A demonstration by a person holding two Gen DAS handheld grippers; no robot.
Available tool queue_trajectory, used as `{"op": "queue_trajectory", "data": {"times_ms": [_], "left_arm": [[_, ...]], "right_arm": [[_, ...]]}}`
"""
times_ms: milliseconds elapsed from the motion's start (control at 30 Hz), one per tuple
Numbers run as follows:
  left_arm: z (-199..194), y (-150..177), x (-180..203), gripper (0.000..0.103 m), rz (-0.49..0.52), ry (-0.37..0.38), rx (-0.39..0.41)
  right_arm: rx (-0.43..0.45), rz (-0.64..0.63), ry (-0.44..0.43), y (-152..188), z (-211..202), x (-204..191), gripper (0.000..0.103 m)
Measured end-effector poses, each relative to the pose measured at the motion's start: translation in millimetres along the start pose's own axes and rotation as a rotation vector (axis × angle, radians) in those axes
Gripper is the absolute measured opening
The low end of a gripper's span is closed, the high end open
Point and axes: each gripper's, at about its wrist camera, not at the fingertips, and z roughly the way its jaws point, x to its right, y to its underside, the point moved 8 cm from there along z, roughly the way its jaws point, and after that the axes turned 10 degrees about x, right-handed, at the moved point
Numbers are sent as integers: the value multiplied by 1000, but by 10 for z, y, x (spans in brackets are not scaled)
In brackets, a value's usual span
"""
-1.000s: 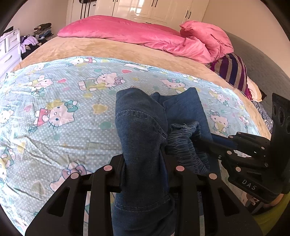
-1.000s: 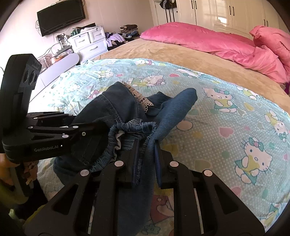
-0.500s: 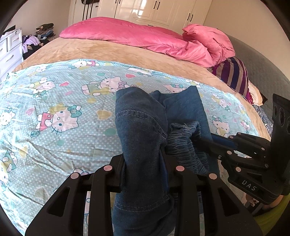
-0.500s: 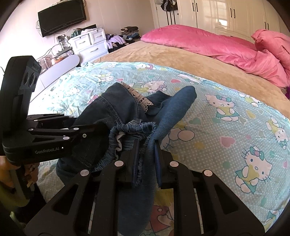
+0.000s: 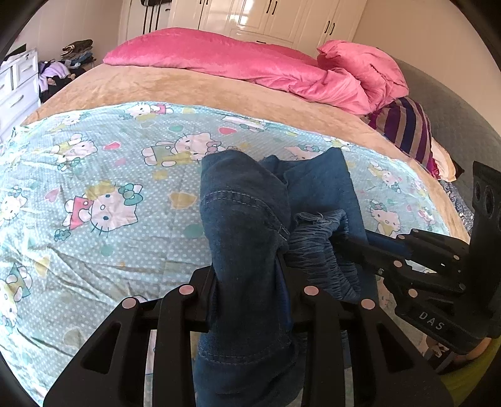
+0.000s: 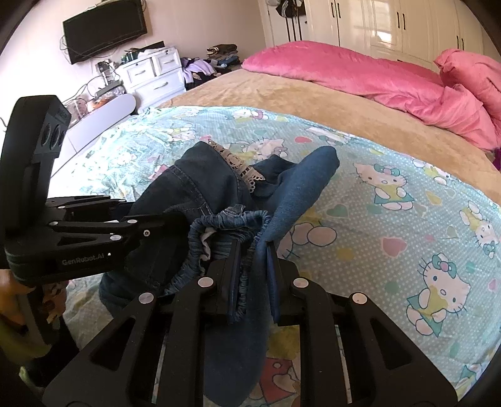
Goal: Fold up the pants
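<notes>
The dark blue denim pants (image 5: 250, 225) hang bunched between my two grippers, lifted above the cartoon-cat sheet (image 5: 94, 194). My left gripper (image 5: 250, 275) is shut on a thick fold of denim. My right gripper (image 6: 253, 260) is shut on the gathered elastic waistband (image 6: 231, 219). The right gripper also shows at the right of the left wrist view (image 5: 353, 247), and the left gripper at the left of the right wrist view (image 6: 162, 222). A lace trim (image 6: 238, 162) shows on the pants. The lower legs hang out of sight.
The bed carries a tan blanket (image 5: 194, 84), a pink duvet (image 5: 250, 59) and a striped pillow (image 5: 407, 128) at the far right. A white dresser (image 6: 153, 75) and a wall television (image 6: 103, 28) stand left of the bed. White wardrobes line the back wall.
Both grippers keep their hold on the pants. The views have shifted slightly, with the sheet sitting a little lower and further away in frame.
</notes>
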Motion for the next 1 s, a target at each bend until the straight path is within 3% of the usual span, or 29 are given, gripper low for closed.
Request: {"op": "queue_trajectory", "data": {"times_ms": [633, 867, 1000], "left_arm": [[250, 142, -202, 30, -13, -48, -33], [297, 190, -257, 34, -15, -63, -44], [318, 203, -270, 37, -13, -68, -46]], "right_arm": [[-49, 60, 69, 214, 215, 254, 10], [-80, 94, 95, 323, 265, 375, 11], [-91, 50, 131, 350, 295, 371, 13]]}}
